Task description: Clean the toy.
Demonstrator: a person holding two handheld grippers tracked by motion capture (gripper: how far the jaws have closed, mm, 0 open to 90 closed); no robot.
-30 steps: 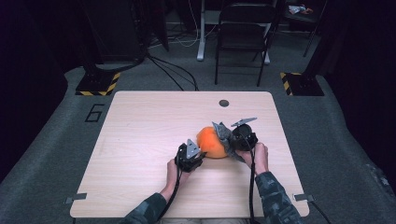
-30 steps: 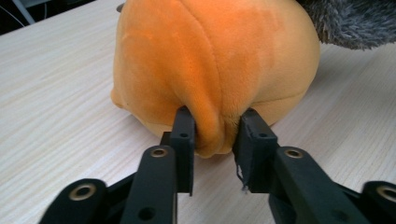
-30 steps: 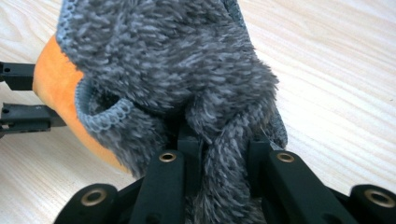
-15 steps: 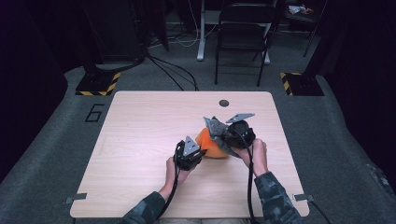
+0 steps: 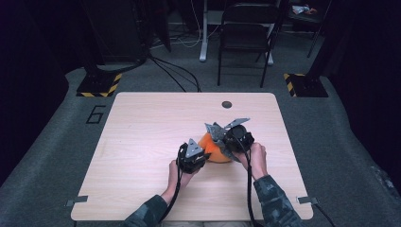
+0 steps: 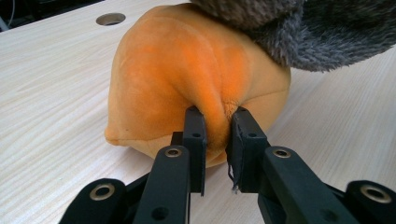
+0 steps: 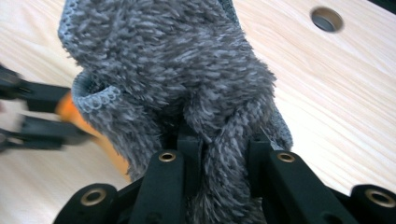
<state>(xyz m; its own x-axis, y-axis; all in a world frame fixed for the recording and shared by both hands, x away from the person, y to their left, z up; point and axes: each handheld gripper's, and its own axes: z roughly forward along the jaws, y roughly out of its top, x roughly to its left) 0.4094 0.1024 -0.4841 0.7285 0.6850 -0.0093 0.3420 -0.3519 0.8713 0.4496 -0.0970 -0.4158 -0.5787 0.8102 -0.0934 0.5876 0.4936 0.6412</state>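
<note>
An orange plush toy (image 5: 213,153) lies on the wooden table (image 5: 142,137), right of the middle. My left gripper (image 5: 204,154) reaches it from the left. Its jaws have just been closing and now pinch a fold of the orange plush toy (image 6: 187,70), with the left gripper (image 6: 217,126) shut on that fold. A grey fuzzy cloth (image 6: 299,28) hangs over the toy's top. My right gripper (image 7: 224,144) is shut on a bunch of the grey fuzzy cloth (image 7: 187,60) and holds it just above the toy. In the high view the right gripper (image 5: 221,137) sits at the toy's upper right.
A round hole (image 5: 226,104) is cut in the table near its far edge. A dark chair (image 5: 246,33) and cables stand on the floor beyond the table. Bare wood stretches to the left of the toy.
My right gripper has shifted left over the toy and lifted the grey cloth a little. The left gripper has stayed in place at the toy's left side.
</note>
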